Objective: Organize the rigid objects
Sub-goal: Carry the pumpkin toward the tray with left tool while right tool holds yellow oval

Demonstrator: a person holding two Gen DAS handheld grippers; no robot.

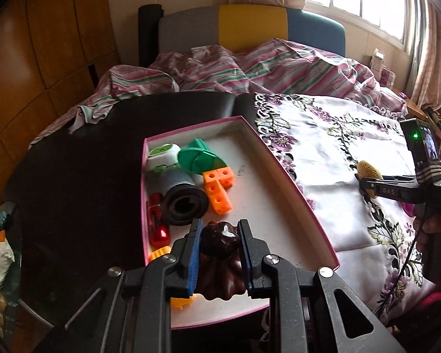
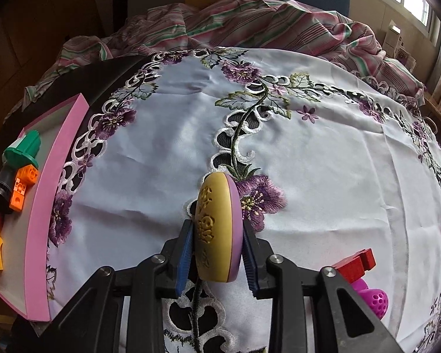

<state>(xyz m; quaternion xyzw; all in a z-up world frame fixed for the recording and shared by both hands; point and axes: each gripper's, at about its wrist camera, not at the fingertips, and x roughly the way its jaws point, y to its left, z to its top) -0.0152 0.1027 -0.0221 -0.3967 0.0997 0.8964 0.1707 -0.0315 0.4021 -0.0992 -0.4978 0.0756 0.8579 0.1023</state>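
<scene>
Left wrist view: my left gripper (image 1: 219,236) is nearly closed, its blue pads clamped on a glossy dark-brown lumpy figurine (image 1: 220,253), and I've got it over the near end of the shallow pink-rimmed white tray (image 1: 282,173). Already lying in the tray's left half are a green plastic funnel-shaped piece (image 1: 198,158), a white-and-green capped cylinder (image 1: 163,154), a grey-and-black rubber tube (image 1: 182,198), an orange block of joined cubes (image 1: 219,189), a shiny red piece (image 1: 158,226) and a yellow toothed part (image 1: 161,254). So a good share is sorted.

Over on the right, my right gripper (image 2: 217,250) pinches a flat oval disc, yellow face and lilac back (image 2: 217,229), held on edge just above the white embroidered cloth with purple flowers (image 2: 323,153), well apart from the tray. Still loose on the cloth at the near right: a red wooden block (image 2: 357,264) and a magenta perforated ball-like toy (image 2: 373,297).

Writing: the right gripper's side, seen from the left wrist, carries letters that look like "DAS", though they're small. The disc's raised yellow relief may be characters; I can't read them.
</scene>
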